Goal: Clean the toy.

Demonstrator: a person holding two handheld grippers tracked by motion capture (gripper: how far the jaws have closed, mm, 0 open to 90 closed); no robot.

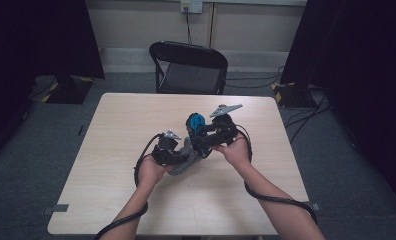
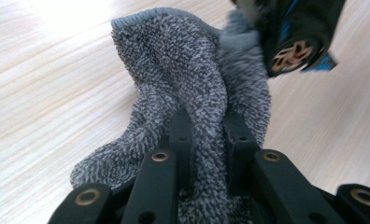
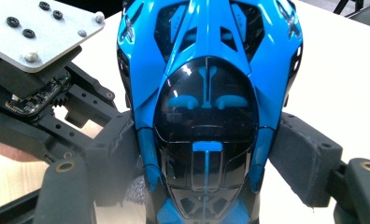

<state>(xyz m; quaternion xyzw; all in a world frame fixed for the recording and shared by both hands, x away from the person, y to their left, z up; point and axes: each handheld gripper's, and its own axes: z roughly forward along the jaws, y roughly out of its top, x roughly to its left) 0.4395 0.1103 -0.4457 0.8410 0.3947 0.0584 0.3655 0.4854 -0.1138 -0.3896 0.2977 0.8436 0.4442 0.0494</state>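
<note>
We see two hand-held grippers meeting over the middle of the tabletop [image 1: 111, 165]. The left hand-held gripper [image 2: 210, 126] has its jaws drawn tight onto a grey terry cloth [image 2: 188, 79], pinching a fold of it between the pads; the rest of the cloth bunches up ahead of the jaws, with its hemmed edge at the top and its lower part lying on the pale wood. In the high view the left hand-held gripper [image 1: 178, 155] sits low, near the wood, and the cloth [image 1: 188, 152] hangs between the two tools.

The right hand-held gripper [image 3: 206, 154] clamps a blue and black toy car [image 3: 209, 93] by its sides, the padded jaws pressing on either flank. The car stands lifted off the tabletop and points away from the right hand; in the high view it [image 1: 197, 122] shows just above the cloth, touching or nearly touching it. Beyond the tabletop stands a black folding chair [image 1: 188, 67].
</note>
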